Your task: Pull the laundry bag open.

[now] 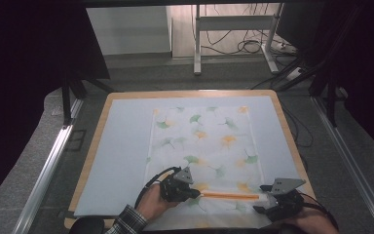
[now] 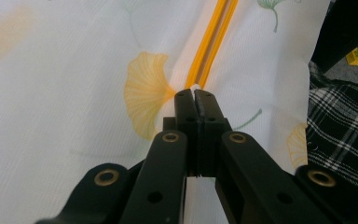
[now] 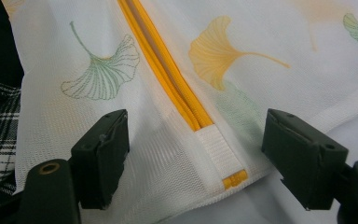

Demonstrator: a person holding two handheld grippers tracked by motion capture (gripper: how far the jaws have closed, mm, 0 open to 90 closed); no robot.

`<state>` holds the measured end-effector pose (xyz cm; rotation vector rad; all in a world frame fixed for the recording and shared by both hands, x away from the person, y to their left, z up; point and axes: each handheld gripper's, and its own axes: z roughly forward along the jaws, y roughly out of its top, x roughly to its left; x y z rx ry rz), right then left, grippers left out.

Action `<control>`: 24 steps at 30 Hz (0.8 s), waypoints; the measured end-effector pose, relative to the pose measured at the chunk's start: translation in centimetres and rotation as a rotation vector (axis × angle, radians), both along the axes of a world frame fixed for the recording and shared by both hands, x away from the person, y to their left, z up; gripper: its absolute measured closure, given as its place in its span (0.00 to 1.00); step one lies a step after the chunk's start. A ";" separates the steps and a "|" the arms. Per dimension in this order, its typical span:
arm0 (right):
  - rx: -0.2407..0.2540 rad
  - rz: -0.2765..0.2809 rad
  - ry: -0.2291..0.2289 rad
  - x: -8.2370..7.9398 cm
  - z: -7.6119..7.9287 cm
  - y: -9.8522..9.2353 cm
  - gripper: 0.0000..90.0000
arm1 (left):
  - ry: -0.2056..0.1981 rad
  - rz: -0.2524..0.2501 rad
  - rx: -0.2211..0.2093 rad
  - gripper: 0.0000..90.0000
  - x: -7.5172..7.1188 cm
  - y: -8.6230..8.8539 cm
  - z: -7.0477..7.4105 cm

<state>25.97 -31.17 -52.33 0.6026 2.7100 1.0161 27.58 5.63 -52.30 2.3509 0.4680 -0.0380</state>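
A white mesh bag (image 1: 204,141) printed with green and orange ginkgo leaves lies flat on the table. An orange zipper (image 1: 230,196) runs across the bag's near end. My left gripper (image 1: 198,193) is at the zipper's left end. In the left gripper view its jaws (image 2: 194,95) are shut on the tip of the zipper (image 2: 212,37), and the pull is hidden between them. My right gripper (image 1: 259,204) is at the zipper's right end. It stands open (image 3: 193,126), its jaws on either side of the zipper (image 3: 158,60) and its white end tab (image 3: 216,149), touching nothing.
The bag rests on a pale blue mat (image 1: 121,146) covering a wooden-edged table (image 1: 90,156). A plaid sleeve (image 1: 129,219) comes in at the bottom left. Desk legs and cables (image 1: 233,34) stand on the floor beyond the table.
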 end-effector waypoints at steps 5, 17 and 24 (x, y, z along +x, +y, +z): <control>0.001 0.000 0.000 0.0 0.0 0.0 0.26 | 0.010 0.018 -0.004 1.00 -0.2 0.6 -0.2; 0.005 0.000 -0.004 0.0 -0.1 0.0 0.26 | 0.013 0.046 -0.001 1.00 -0.8 2.5 -0.3; 0.009 -0.001 -0.004 0.0 -0.1 -0.1 0.26 | 0.015 0.062 -0.002 1.00 -1.2 3.4 -0.4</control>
